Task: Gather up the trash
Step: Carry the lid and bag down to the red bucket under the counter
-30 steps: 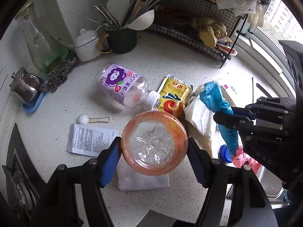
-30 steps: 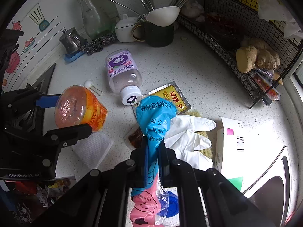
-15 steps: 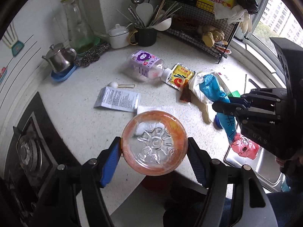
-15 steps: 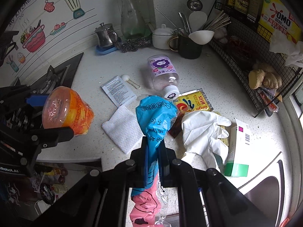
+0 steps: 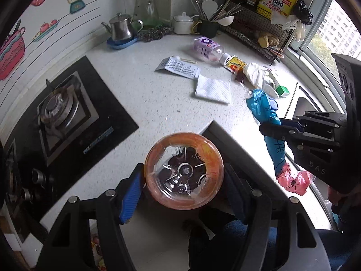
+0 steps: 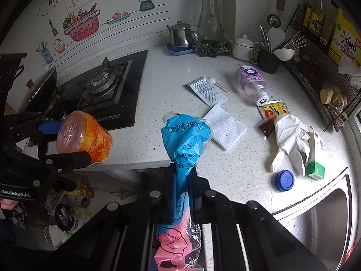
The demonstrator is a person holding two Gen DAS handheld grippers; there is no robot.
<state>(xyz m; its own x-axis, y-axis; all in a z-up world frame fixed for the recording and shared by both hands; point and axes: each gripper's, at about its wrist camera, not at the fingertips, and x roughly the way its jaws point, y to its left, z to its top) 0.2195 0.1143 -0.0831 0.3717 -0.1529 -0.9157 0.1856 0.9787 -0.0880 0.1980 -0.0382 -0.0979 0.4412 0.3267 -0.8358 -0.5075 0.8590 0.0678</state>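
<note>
The left gripper point(image 5: 183, 178) clamps an orange-labelled bottle point(image 5: 183, 177) by its sides, its neck hidden behind its base. The right gripper point(image 6: 182, 178) pinches a blue and pink plastic bag point(image 6: 183, 144), whose lower end runs out of frame. Both hang over the white speckled counter's point(image 6: 171, 85) front edge. Clutter below the counter is too dark to identify. Farther back lie a napkin point(image 6: 225, 127), glove point(image 6: 291, 135), blue cap point(image 6: 284, 180), purple bottle point(image 6: 250, 80), then the stove point(image 6: 101, 83).

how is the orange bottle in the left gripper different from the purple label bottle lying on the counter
The orange bottle is clamped in the left gripper, off the counter; the purple-label bottle lies on its side on the counter, untouched. The orange bottle has an orange wrap around it; the purple-label bottle shows a pale label and a white cap. The orange one looks squatter. Both are clear plastic.
</note>
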